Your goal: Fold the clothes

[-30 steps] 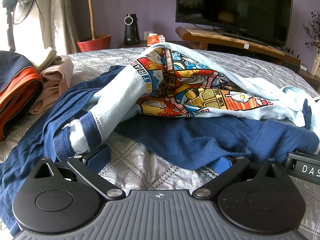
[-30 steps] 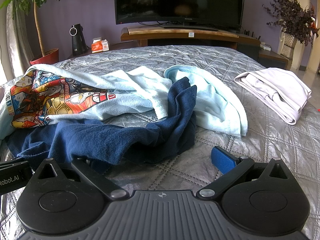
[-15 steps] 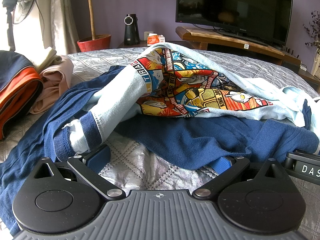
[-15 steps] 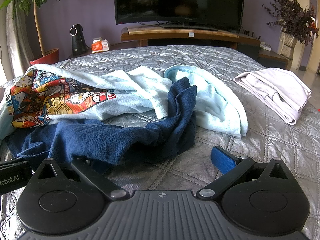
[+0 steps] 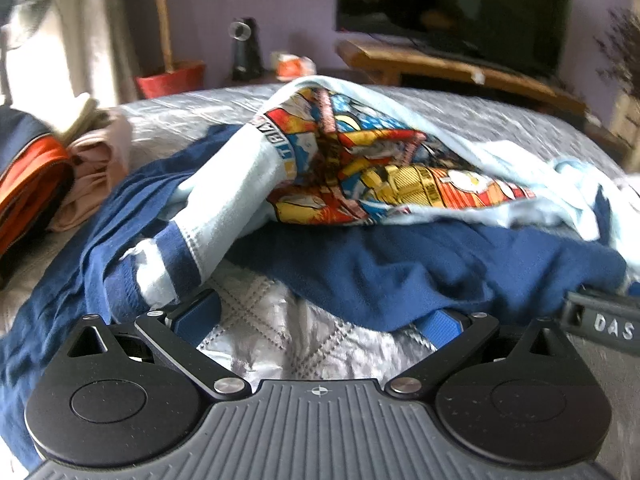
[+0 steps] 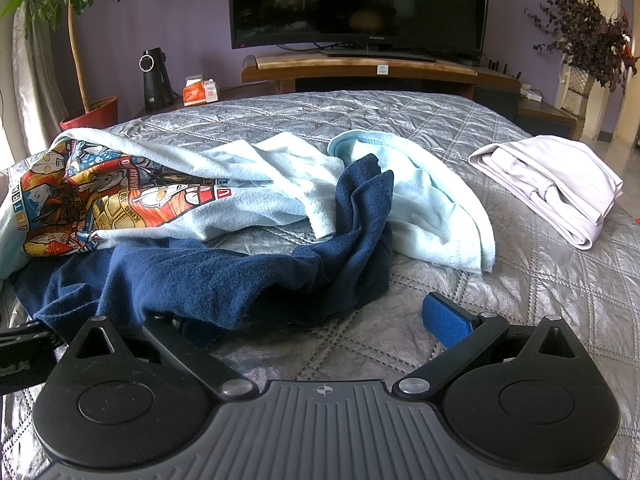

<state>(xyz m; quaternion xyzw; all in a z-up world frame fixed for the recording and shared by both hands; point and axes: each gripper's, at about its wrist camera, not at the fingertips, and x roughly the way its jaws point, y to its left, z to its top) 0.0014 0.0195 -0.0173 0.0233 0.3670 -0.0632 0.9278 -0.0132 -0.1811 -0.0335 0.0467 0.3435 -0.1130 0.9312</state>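
Nearest the left wrist camera, the left tongs are being held wide open just above the quilted grey bed, with nothing between the blue pads. The left pad is lying just beside a striped cuff of the pale blue sweatshirt; the right pad is being partly covered by the hem of the navy garment. A black part lettered "DAS" is being shown at the right edge.

In the right wrist view, the right tongs are likewise being held open over the bed. The right pad is lying bare on the quilt, well clear of cloth, while the left finger is being hidden under the navy garment's edge, so contact there cannot be told.

Just beyond both tongs, the clothes are lying in a crumpled heap on the bed: the navy garment underneath, the pale blue sweatshirt with a bright cartoon print draped over it.

Further left, a stack of folded clothes is being seen at the bed's edge; further right, a folded white garment is lying apart from the heap.

Beyond the bed, a television is standing on a wooden stand, with a potted plant at the left.
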